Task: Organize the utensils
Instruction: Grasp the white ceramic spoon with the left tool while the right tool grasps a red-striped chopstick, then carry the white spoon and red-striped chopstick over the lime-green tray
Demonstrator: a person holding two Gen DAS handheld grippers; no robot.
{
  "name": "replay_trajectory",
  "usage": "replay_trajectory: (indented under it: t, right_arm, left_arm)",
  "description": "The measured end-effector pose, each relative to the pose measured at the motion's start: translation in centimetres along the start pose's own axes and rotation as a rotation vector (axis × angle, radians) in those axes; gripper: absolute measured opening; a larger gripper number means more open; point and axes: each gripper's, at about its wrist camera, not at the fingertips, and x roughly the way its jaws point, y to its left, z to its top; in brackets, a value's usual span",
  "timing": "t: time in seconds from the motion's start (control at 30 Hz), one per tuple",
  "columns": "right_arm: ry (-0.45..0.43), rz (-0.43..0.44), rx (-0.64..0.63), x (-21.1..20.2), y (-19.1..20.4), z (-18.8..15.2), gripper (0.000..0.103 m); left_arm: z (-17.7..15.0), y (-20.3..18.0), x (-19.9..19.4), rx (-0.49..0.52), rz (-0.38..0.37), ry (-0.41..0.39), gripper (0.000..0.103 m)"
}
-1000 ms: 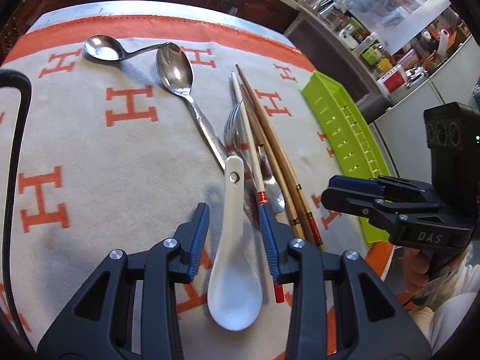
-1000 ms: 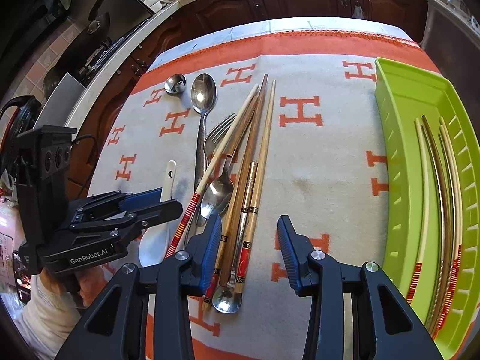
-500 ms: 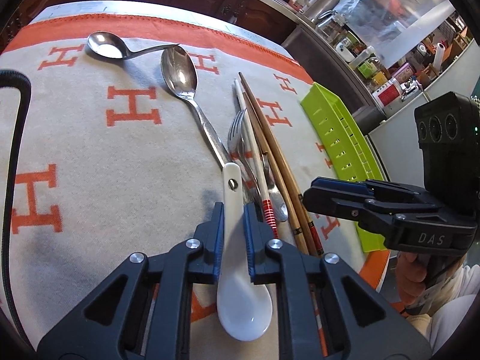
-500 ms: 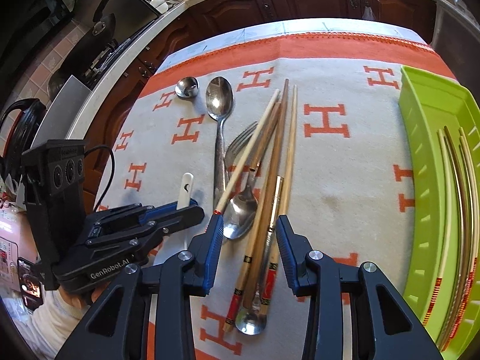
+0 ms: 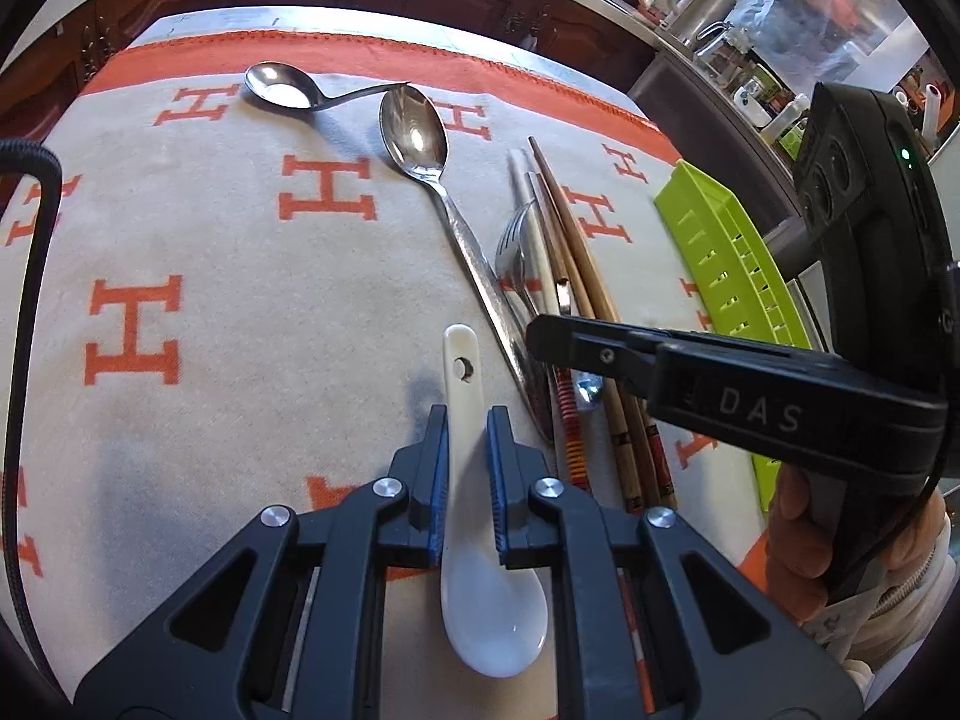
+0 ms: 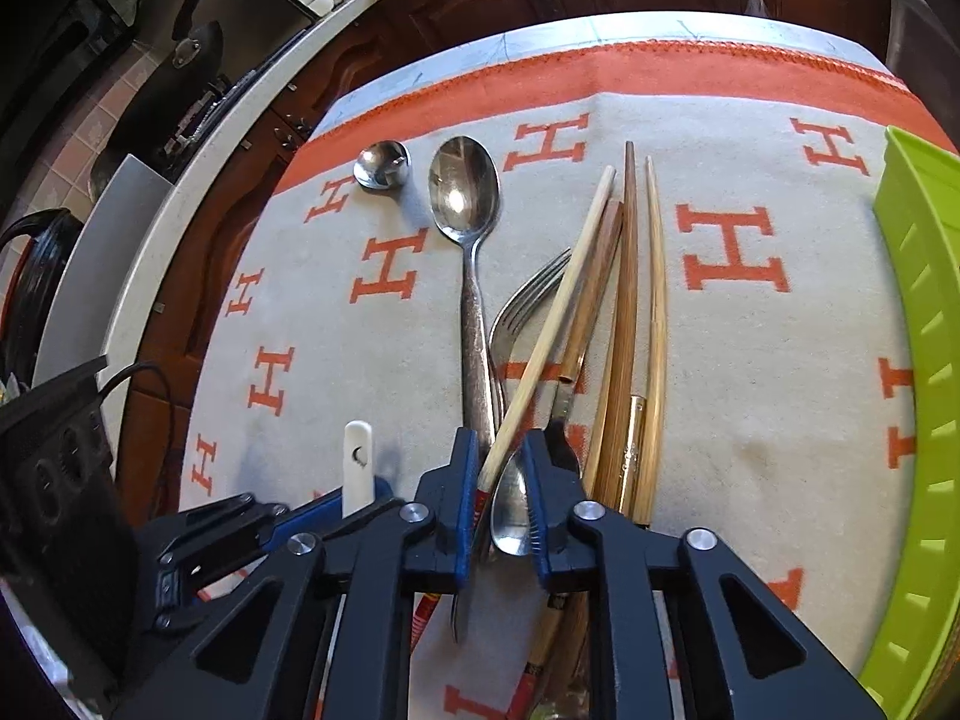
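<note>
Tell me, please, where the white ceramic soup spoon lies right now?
In the left wrist view, the white ceramic soup spoon lies on the H-patterned cloth, handle clamped by the left tongs, left of the chopstick pile.

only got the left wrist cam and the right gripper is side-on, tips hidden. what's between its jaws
Observer: The right gripper has just been closing. Its pads now press on a pale wooden chopstick with a red-striped end, and a small steel spoon's bowl sits between them too.
Operator: did it catch any of the darker sticks as well
Observer: No. The brown bamboo chopsticks lie to the right of its right-hand pad, outside the grip.
</note>
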Motion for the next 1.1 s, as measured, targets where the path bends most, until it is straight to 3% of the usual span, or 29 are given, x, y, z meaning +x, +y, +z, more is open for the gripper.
replay_trajectory:
  t: [0.2,0.53,0.87,1.1]
  right_arm:
    - [-0.02,0.009,0.047,-0.2,-0.6,-0.2,0.006]
    - [-0.075,0.05,0.107,-4.4,-2.8,-1.9,0.005]
    - [-0.176,0.079,0.132,-10.9,-4.5,-4.5,0.005]
    - [-0.255,0.049,0.175,-15.8,-8.6,-6.7,0.005]
  left_arm:
    - [0.0,0.0,-0.3,-0.021,0.012,0.009,0.009]
    - [-0.1,-1.2,-2.4,-0.017,0.002,0.006,0.004]
    - [-0.2,-6.0,-5.0,0.069,-0.008,-0.01,0.004]
    - [0.3,-11.3,-6.2,0.166,-0.015,-0.019,0.004]
